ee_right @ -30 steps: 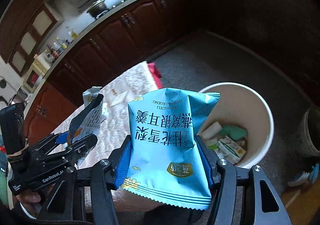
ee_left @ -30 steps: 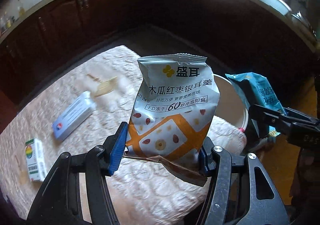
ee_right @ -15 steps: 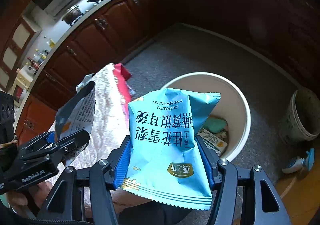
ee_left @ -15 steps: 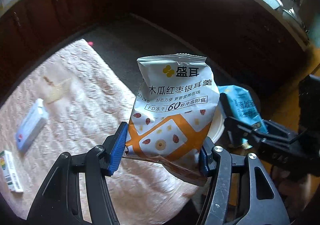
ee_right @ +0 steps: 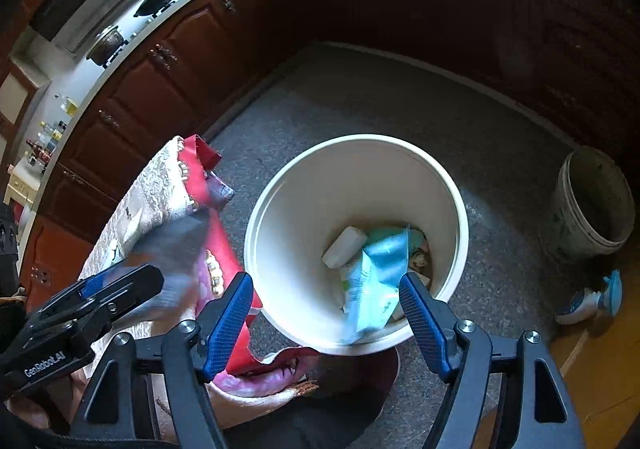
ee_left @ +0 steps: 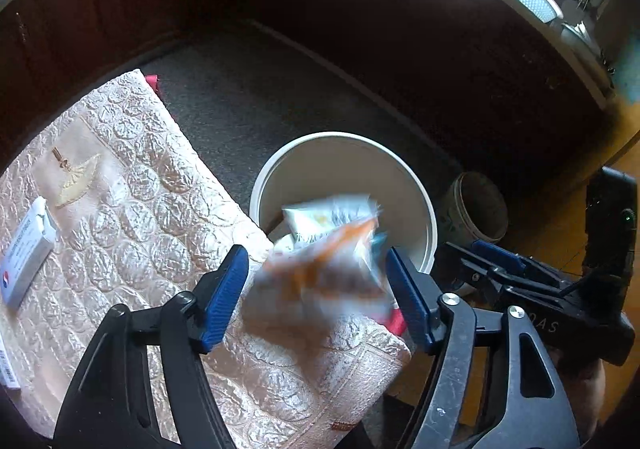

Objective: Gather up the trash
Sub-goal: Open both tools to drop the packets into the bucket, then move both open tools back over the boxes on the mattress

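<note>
My left gripper (ee_left: 316,291) hovers over the table's corner beside the white bucket (ee_left: 340,137), its jaws opening. The white-and-orange snack bag (ee_left: 320,261) is a blur between the blue pads, loose and dropping toward the bucket. In the right wrist view my right gripper (ee_right: 326,325) hangs above the bucket (ee_right: 360,139), jaws opening too. The blue snack bag (ee_right: 376,277) has left the pads and is falling inside the bucket onto other trash. Each gripper shows in the other's view: the right gripper (ee_left: 472,253) and the left gripper (ee_right: 120,281).
A beige quilted cloth (ee_left: 140,209) covers the table, with a white box (ee_left: 24,257) at its left. A dirty small bucket (ee_right: 592,201) and a spray bottle (ee_right: 588,301) stand on the floor to the right. Dark wooden cabinets ring the grey floor.
Both grippers moved over the white bucket and spread their jaws. The white-orange bag and the blue bag, held before, have slipped free and are falling.
</note>
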